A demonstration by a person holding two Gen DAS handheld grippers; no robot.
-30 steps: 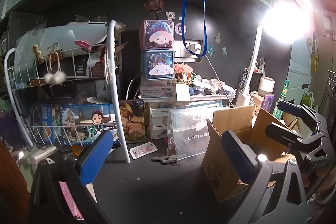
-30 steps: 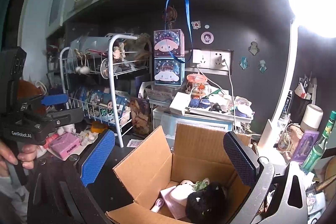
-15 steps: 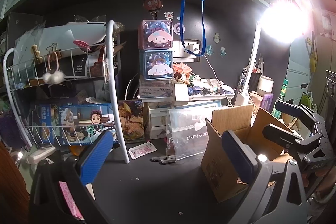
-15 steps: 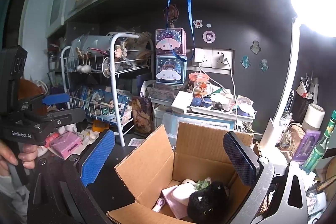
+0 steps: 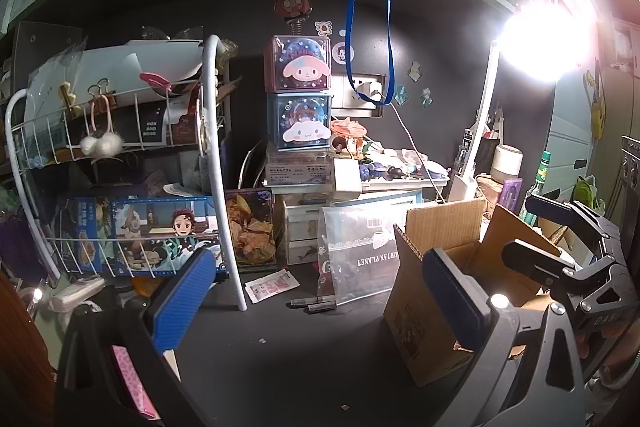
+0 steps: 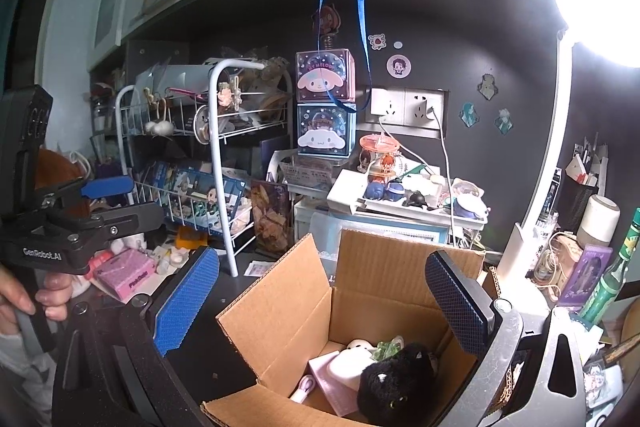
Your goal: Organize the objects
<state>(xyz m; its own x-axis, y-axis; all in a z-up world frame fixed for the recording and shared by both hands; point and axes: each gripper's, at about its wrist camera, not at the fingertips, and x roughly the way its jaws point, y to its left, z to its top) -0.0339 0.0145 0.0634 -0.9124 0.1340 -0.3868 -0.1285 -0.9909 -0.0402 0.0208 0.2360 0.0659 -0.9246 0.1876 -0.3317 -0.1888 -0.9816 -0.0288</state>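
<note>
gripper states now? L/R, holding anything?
Left tongs: open, holding nothing, over the dark desk.
Right tongs: open, holding nothing, above the cardboard box.

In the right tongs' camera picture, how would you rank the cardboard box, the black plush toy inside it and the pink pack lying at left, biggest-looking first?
1. Cardboard box, by far.
2. Black plush toy.
3. Pink pack.
The plush sits much nearer the lens than the pack, so their true order is unsure.
</note>
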